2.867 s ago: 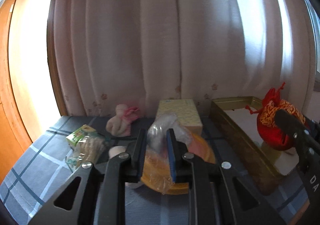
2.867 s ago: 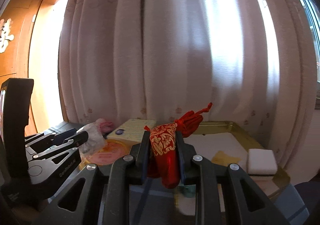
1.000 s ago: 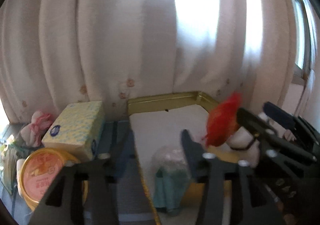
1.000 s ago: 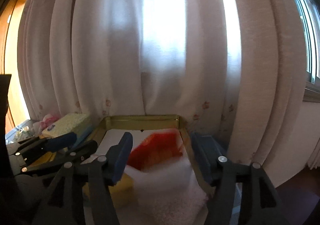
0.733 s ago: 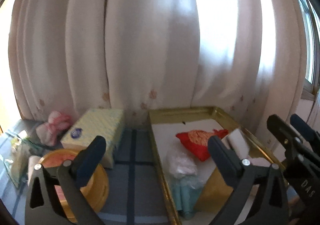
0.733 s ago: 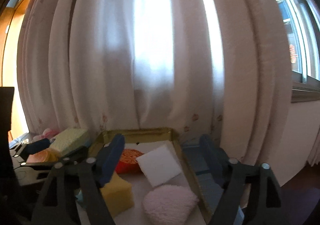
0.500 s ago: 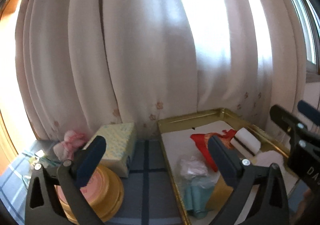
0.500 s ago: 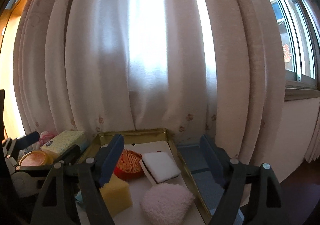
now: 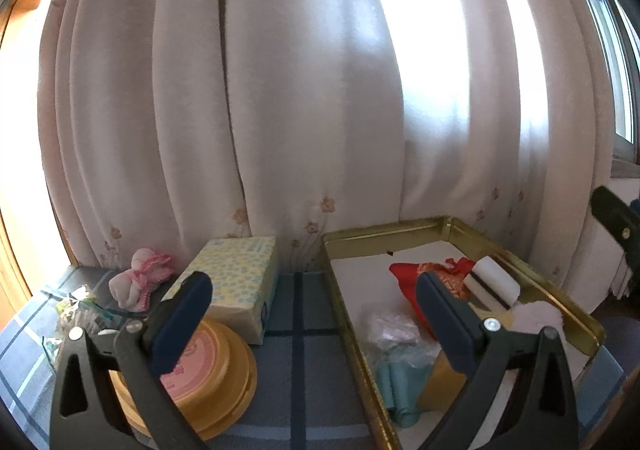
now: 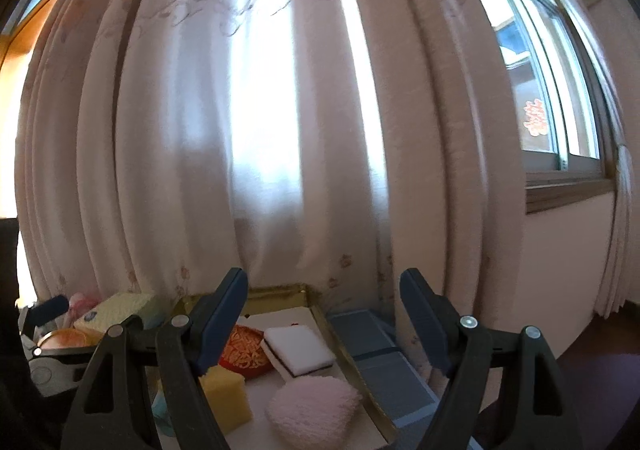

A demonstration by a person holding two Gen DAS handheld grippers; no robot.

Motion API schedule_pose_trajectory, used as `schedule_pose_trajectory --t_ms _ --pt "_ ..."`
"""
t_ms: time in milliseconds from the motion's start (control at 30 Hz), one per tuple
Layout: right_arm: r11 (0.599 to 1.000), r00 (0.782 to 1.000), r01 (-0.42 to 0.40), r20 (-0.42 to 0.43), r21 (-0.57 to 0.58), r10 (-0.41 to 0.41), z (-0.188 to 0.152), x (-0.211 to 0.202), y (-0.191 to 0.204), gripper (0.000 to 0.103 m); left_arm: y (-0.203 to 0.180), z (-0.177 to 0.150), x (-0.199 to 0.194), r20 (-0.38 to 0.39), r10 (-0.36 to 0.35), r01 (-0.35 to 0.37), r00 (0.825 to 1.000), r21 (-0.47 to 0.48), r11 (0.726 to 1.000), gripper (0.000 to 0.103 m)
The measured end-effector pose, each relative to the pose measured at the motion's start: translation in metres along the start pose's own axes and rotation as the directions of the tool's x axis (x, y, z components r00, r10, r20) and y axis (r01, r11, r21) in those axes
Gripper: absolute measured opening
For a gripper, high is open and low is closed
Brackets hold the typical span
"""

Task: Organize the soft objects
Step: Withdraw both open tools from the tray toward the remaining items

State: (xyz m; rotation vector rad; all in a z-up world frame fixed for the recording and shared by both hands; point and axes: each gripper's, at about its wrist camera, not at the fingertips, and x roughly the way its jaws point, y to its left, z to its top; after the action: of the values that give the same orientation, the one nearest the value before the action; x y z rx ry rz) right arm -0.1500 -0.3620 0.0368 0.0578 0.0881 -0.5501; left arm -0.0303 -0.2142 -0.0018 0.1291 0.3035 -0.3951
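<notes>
A gold tray (image 9: 384, 235) holds the soft things. In it lie a red gold-patterned pouch (image 9: 408, 278), a white sponge (image 9: 494, 282), a clear plastic bag (image 9: 386, 326) over teal cloth (image 9: 394, 382), a yellow sponge (image 9: 440, 382) and a pink fluffy pad (image 9: 536, 316). My left gripper (image 9: 312, 282) stands wide open and empty, back from the tray's near left corner. My right gripper (image 10: 322, 278) is also open and empty, above the tray (image 10: 348, 362). Below it are the red pouch (image 10: 244, 350), the white sponge (image 10: 300, 346), the pink pad (image 10: 312, 410) and the yellow sponge (image 10: 224, 394).
Left of the tray on the blue checked cloth stand a yellow tissue box (image 9: 236, 274), a round yellow tin (image 9: 208, 374), a pink towel doll (image 9: 138, 282) and a plastic packet (image 9: 76, 310). A white curtain hangs close behind. A window is at the right.
The left gripper let go of the plastic bag and the right let go of the red pouch; both now lie in the tray. Both grippers opened, drew back and tilted up.
</notes>
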Motion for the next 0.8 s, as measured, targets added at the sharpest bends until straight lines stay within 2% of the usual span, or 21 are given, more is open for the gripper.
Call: schedule_pose_trajectory --t_ms 267,533,800 --pt "0.997 0.999 0.039 0.031 0.065 -0.041 -0.002 -0.014 -0.005 0.080 0.014 -0.003 -0.007 0.004 -0.005 0.005 1.000 -0.020 1.000 0.103" --pt "0.994 0.999 0.029 -0.024 0.104 -0.027 -0.006 -0.017 0.006 0.080 0.034 -0.006 -0.012 -0.009 0.000 -0.001 1.000 -0.044 0.999 0.103" --pt "0.993 1.000 0.009 -0.022 0.119 -0.007 -0.009 -0.030 0.025 0.080 0.057 -0.010 -0.019 -0.014 0.005 -0.006 1.000 -0.053 0.999 0.103"
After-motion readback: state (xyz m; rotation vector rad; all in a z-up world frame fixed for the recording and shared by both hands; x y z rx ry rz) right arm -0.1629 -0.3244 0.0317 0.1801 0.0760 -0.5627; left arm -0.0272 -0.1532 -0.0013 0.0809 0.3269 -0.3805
